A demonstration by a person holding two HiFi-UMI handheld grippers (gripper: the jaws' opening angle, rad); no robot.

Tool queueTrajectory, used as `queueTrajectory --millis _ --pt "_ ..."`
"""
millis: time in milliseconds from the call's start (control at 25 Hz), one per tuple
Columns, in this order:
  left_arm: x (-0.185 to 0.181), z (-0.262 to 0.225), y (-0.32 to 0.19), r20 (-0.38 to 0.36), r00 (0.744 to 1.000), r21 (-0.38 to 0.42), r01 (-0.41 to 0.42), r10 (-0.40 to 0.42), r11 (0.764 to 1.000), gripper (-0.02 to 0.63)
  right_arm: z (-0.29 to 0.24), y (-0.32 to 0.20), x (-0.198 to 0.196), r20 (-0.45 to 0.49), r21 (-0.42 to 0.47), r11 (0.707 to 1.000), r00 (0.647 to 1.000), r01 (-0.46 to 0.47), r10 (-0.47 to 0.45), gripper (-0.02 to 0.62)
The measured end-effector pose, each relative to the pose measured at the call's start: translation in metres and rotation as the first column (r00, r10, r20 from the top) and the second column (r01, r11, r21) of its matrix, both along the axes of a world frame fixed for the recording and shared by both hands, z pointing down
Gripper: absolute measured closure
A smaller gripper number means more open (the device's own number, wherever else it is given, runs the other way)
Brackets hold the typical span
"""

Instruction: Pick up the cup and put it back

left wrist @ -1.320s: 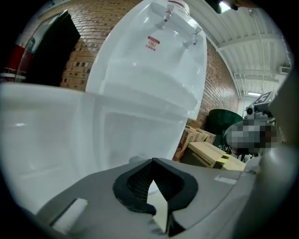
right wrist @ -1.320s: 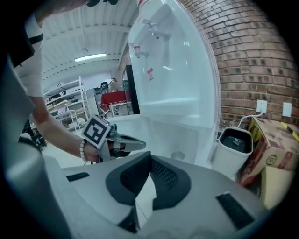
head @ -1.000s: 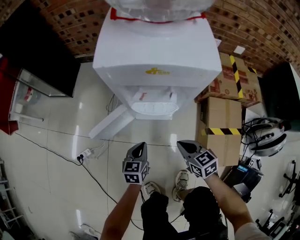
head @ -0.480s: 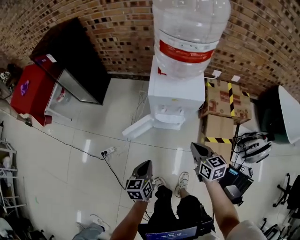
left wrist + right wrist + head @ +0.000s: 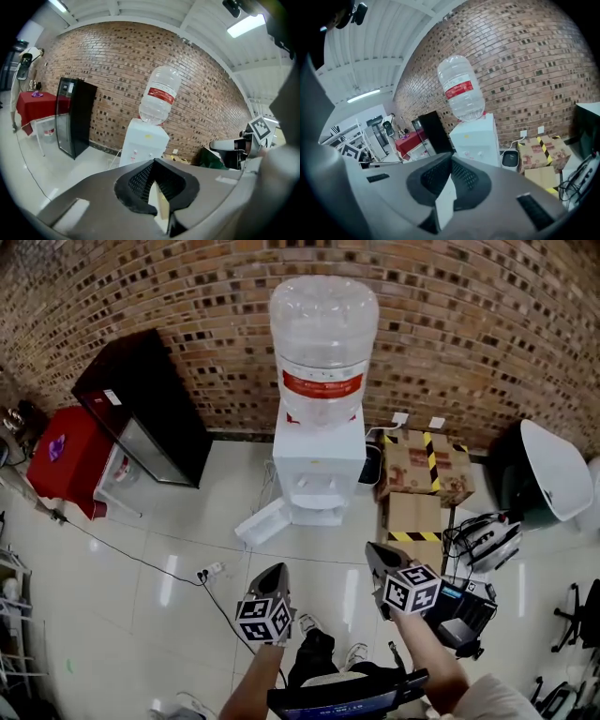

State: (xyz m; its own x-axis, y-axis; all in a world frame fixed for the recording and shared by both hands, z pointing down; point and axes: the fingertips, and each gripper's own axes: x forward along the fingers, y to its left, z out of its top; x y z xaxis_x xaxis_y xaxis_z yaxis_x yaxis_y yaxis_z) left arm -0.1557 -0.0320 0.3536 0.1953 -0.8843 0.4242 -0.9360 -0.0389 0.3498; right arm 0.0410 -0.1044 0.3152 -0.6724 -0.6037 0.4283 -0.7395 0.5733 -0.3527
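Left tool [image 5: 273, 574] and right tool [image 5: 377, 557] were clenched empty, well back from the water dispenser [image 5: 319, 460]; with no cup in sight I couldn't place the step

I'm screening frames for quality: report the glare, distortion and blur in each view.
Head view: sharp, but fisheye bows the wall, and glare streaks the floor. Left gripper view: black corners, a ceiling light blown out, the left gripper soft near the lens. Right gripper view: wall strongly curved, black corners, the right gripper likewise soft.
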Motion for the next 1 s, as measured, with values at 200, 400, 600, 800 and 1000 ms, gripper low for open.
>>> queueTrajectory --millis 200,400,600,800,1000 --pt "0.056 -0.026 0.027 0.055 0.998 0.006 -0.034 0.034 0.999 0.606 -0.029 0.034 0.032 0.002 0.087 0.996 1.000 0.013 -0.013 0.581" --pt "0.104 -0.041 0.055 0.060 0.998 0.009 -0.026 0.026 1.000 0.606 -0.042 0.071 0.055 0.005 0.120 0.991 0.999 0.050 -0.051 0.582" --pt "0.124 -0.050 0.077 0.069 0.998 0.023 -0.011 0.010 1.000 0.606 -0.040 0.098 0.066 0.013 0.108 0.991 0.996 0.083 -0.085 0.583" --pt "0.132 -0.054 0.084 0.074 0.997 0.025 -0.009 0.007 1.000 0.606 -0.047 0.106 0.068 -0.021 0.126 0.985 0.993 0.116 -0.115 0.583" --pt "0.133 -0.053 0.088 0.064 0.998 0.032 -0.010 0.008 0.999 0.606 -0.056 0.111 0.062 -0.046 0.156 0.977 0.989 0.144 -0.138 0.583"
